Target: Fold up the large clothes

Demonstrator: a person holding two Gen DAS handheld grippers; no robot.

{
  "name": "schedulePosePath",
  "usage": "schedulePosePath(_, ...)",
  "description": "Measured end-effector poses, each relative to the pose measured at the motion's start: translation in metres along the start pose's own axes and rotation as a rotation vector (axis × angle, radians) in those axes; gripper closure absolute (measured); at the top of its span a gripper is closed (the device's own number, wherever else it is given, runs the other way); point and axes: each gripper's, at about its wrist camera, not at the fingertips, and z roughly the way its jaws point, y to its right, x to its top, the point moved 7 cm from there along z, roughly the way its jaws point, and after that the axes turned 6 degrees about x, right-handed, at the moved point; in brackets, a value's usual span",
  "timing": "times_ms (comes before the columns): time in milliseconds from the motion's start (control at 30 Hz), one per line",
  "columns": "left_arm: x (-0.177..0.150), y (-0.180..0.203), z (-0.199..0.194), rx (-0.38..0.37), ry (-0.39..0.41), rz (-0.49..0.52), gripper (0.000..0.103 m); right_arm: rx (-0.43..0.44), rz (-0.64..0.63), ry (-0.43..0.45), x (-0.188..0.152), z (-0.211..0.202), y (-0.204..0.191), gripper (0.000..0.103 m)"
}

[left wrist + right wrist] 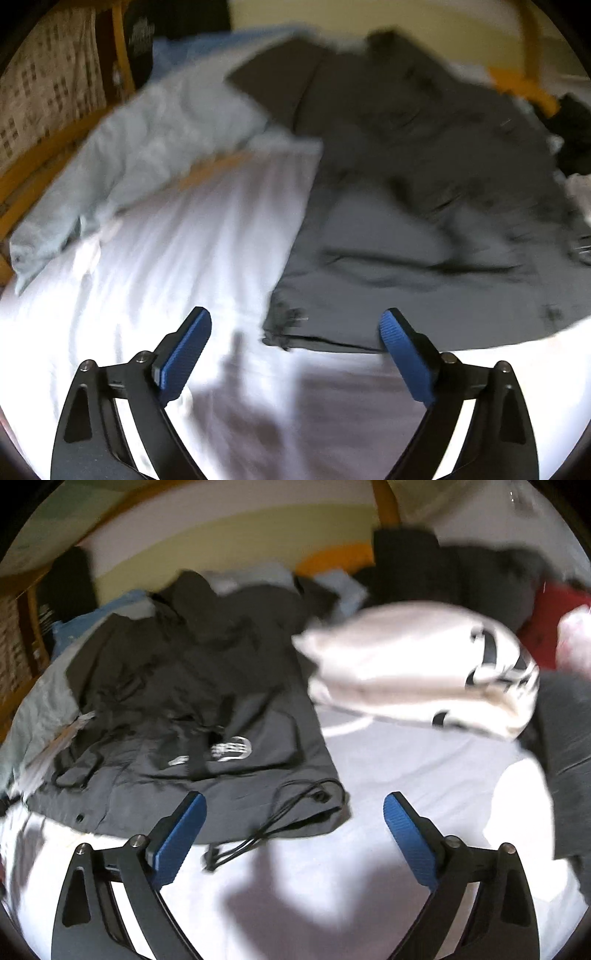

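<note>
we hold our left gripper [295, 343] above the white sheet [155, 266] of the bed, its jaws wide apart with nothing between them, and just beyond the blue pads [184, 354] lies the near hem of the dark grey jacket [424, 192], spread flat but rumpled across the right half of the bed. a pale blue pillow [122, 155] lies along the orange bed frame [33, 177] to the left. our right gripper [295, 827] also hangs over the sheet with its jaws spread and empty; from this side the jacket [192, 701] shows a white logo [232, 753] and a black drawcord [280, 819] trailing off its hem onto the sheet. a folded cream garment [417, 664] with black markings sits to the right, near the jacket. both views are blurred.
</note>
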Motion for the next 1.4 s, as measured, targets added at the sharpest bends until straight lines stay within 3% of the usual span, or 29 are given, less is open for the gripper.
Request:
schedulePosePath(100,-0.006,-0.005,0.040,-0.111,-0.107,-0.113,0.013,0.070,0.054,-0.090,-0.006,0.036,0.008,0.007)
schedulePosePath(233,0.006,0.001,0.048,-0.160,-0.103,-0.139,0.015,0.065,0.054,-0.089,-0.008,0.053,0.006,0.007)
schedulePosePath(267,0.006,0.003,0.048,-0.154,-0.100,-0.129,0.023,0.078,0.039,-0.097,-0.009,0.056,0.001,0.007)
schedulePosePath(300,0.007,0.008,0.046,-0.156,-0.088,-0.114,0.047,0.094,0.019,-0.105,-0.009,0.059,-0.005,0.023)
schedulePosePath(333,0.011,0.010,0.040,-0.167,-0.069,-0.101,0.068,0.088,-0.003,-0.109,-0.009,0.059,-0.009,0.062)
schedulePosePath(367,0.016,0.012,0.035,-0.175,-0.054,-0.095,0.088,0.062,-0.012,-0.101,-0.010,0.059,-0.010,0.076)
schedulePosePath(433,0.017,0.018,0.020,-0.192,-0.024,-0.071,0.090,0.077,0.005,-0.075,-0.005,0.051,-0.008,0.093)
schedulePosePath(567,0.014,0.024,-0.032,-0.173,0.079,0.031,0.091,0.055,-0.027,0.050,0.000,0.008,-0.014,0.096)
schedulePosePath(733,-0.008,0.005,-0.116,-0.210,0.187,-0.015,0.091,-0.008,-0.152,0.129,-0.006,-0.055,-0.037,0.097)
schedulePosePath(900,-0.061,-0.014,-0.183,-0.204,0.218,-0.045,0.091,0.005,-0.115,0.166,-0.030,-0.124,-0.023,0.097)
schedulePosePath(1000,-0.099,-0.021,-0.192,-0.185,0.181,-0.069,0.090,0.037,-0.068,0.149,-0.054,-0.151,-0.013,0.097)
schedulePosePath(1133,-0.129,-0.027,-0.177,-0.168,0.103,-0.129,0.090,0.014,-0.065,0.129,-0.077,-0.158,-0.003,0.097)
schedulePosePath(1233,-0.128,-0.032,-0.176,-0.189,0.102,-0.216,0.090,0.030,-0.020,0.122,-0.083,-0.160,0.003,0.097)
schedulePosePath(1400,-0.104,-0.034,-0.185,-0.156,0.166,-0.220,0.090,0.021,-0.041,0.143,-0.070,-0.156,0.002,0.097)
